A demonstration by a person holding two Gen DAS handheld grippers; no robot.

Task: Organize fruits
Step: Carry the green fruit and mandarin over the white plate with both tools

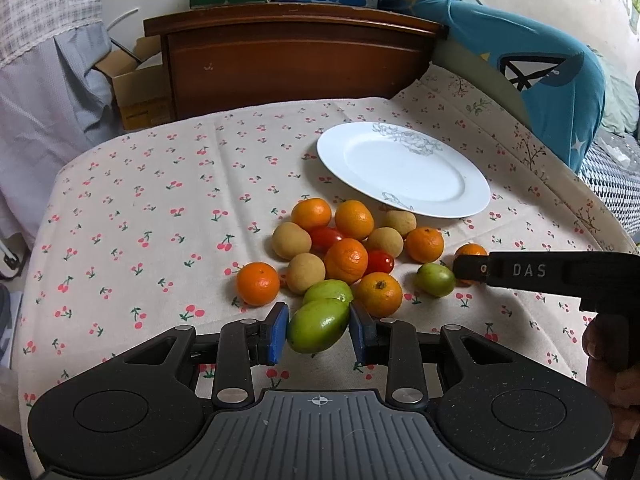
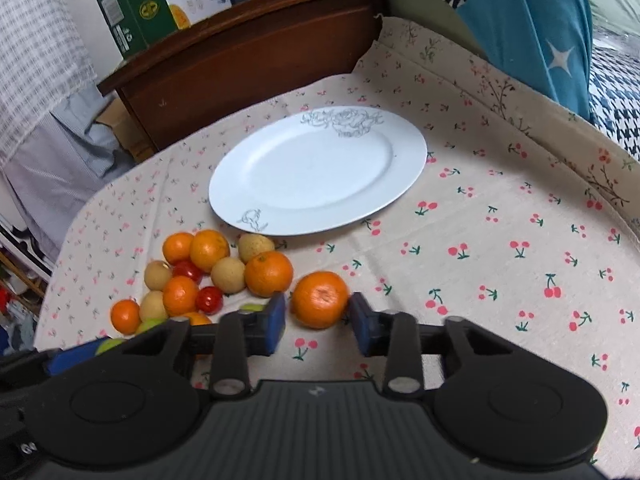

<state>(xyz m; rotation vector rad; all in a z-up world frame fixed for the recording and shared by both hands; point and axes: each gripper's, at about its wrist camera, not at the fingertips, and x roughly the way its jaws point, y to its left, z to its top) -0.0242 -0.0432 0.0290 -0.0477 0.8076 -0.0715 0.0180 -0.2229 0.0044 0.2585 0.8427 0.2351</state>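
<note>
Fruit gripped for the plate (image 1: 404, 168).
Left hand-held gripper (image 1: 319, 330) clamps a green fruit (image 1: 319, 330); right hand-held gripper (image 2: 319, 318) pinches an orange (image 2: 320, 299), both below the plate.

7 oranges (image 1: 345, 260), 4 longans (image 1: 291, 240), 3 green fruits (image 1: 319, 325), 2 tomatoes (image 1: 325, 237), 1 plate (image 1: 404, 168).

Dark wooden headboard (image 1: 296, 60) against pale wall, perhaps daylit.

Both grippers were matte black plastic, the left gripper (image 1: 319, 330) and right gripper (image 2: 318, 322) with blue pads (image 1: 278, 334), silver pivot screws, ribbed grey deck, "DAS" lettering
</note>
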